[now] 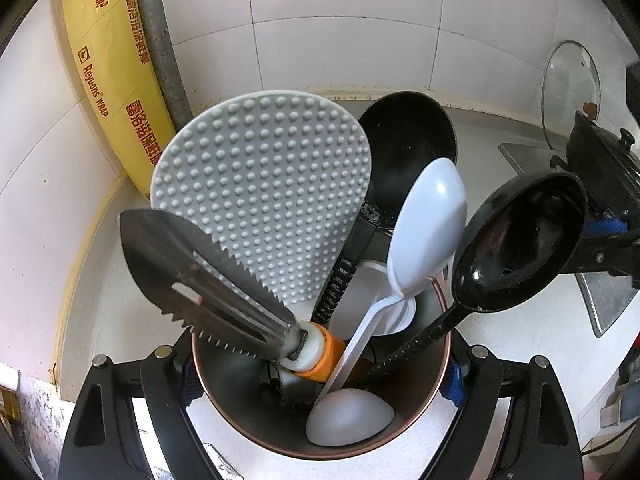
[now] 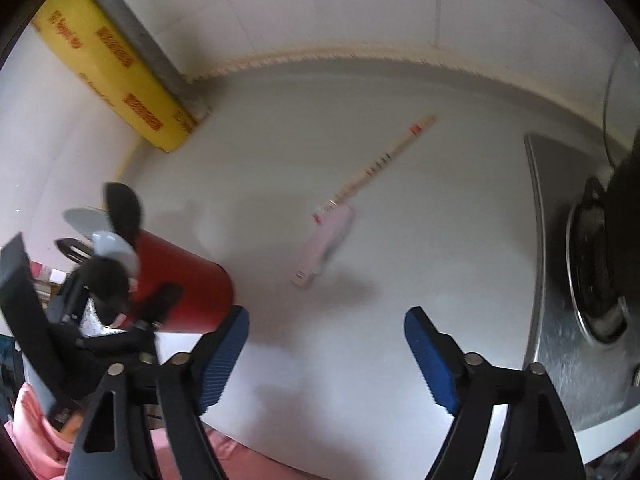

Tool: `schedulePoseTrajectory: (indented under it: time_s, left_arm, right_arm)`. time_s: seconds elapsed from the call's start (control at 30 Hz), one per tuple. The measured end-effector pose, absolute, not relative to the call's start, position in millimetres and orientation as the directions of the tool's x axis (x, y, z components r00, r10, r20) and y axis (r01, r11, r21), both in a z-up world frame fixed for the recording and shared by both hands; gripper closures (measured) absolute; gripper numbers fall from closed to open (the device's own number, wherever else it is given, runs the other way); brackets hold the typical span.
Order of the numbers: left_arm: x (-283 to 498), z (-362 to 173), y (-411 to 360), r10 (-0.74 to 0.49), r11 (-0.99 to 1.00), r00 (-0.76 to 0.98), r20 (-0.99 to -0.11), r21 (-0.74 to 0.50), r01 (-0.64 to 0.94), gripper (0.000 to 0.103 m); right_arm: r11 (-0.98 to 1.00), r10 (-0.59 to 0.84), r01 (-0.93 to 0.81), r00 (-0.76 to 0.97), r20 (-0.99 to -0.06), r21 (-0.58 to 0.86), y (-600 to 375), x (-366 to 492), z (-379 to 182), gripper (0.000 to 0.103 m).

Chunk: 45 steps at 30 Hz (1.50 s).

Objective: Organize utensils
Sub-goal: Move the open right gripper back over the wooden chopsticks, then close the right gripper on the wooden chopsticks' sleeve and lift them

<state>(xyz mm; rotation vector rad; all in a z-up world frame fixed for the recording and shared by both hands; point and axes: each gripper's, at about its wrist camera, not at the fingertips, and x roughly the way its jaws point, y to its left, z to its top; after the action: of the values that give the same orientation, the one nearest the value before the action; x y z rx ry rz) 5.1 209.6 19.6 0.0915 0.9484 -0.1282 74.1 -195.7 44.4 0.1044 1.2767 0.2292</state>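
Left gripper (image 1: pixel 320 364): clamped round the utensil holder (image 1: pixel 248 404), one finger on each side of its wall, rim between them.
Utensil holder: dark inside, copper rim in the left wrist view; red outside (image 2: pixel 188 280) in the right wrist view, at the left of the counter.
Inside the holder: dimpled grey paddle (image 1: pixel 260 196) at the back, serrated metal peeler (image 1: pixel 200 280) with an orange collar leaning left, two black ladles (image 1: pixel 408 148) (image 1: pixel 524 240), white spoon (image 1: pixel 432 224), second white spoon bowl (image 1: pixel 348 416) low against the near wall.
Right gripper (image 2: pixel 326 354): blue pads spread wide, nothing between them, pointing down at bare counter.
Pink brush (image 2: pixel 324 240): flat on the counter (image 2: pixel 440 240), ahead of the open jaws and clear of both pads, wooden handle (image 2: pixel 380 160) angled toward the back wall, right of the holder; blurred.
Room around the brush: open counter on every side.
Edges: yellow wrap box (image 2: pixel 120 76) upright in the corner behind the holder; steel stove panel (image 2: pixel 560 360) with a burner far to the right of the holder; tiled wall behind.
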Motion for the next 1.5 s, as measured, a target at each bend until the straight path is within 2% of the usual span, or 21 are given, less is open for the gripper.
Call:
schedulePoseTrajectory:
  time_s: [0.27, 0.33, 0.4, 0.6, 1.07, 1.3, 1.5]
  left_arm:
    - [14, 19, 206, -0.061, 0.990, 0.560, -0.826, 0.024, 0.142, 0.014]
    - [16, 18, 205, -0.057, 0.990, 0.555, -0.830, 0.025, 0.138, 0.014]
    - [17, 18, 204, -0.053, 0.991, 0.553, -0.832, 0.026, 0.134, 0.014]
    - [17, 19, 202, -0.045, 0.993, 0.557, -0.829, 0.025, 0.117, 0.014]
    - [5, 14, 202, -0.037, 0.995, 0.591, -0.806, 0.025, 0.097, 0.014]
    - [-2, 11, 201, -0.037, 0.996, 0.603, -0.797, 0.016, 0.083, 0.014]
    - [-4, 11, 203, -0.042, 0.996, 0.607, -0.794, 0.016, 0.091, 0.014]
  right_arm:
    - [0.970, 0.240, -0.021, 0.256, -0.937, 0.242, -233, 90, 22, 0.015]
    - [0.971, 0.229, -0.002, 0.280, -0.932, 0.238, -242, 99, 23, 0.010]
    - [0.971, 0.221, 0.015, 0.306, -0.926, 0.237, -249, 109, 21, 0.000]
    - [0.959, 0.238, 0.061, 0.347, -0.907, 0.276, -266, 149, 11, 0.000]
    - [0.959, 0.203, 0.150, 0.227, -0.953, 0.240, -261, 237, -25, 0.000]
    - [0.980, 0.135, 0.129, 0.140, -0.981, 0.153, -224, 253, -43, 0.000]
    - [0.990, 0.036, 0.132, 0.131, -0.991, 0.053, -205, 268, -53, 0.002]
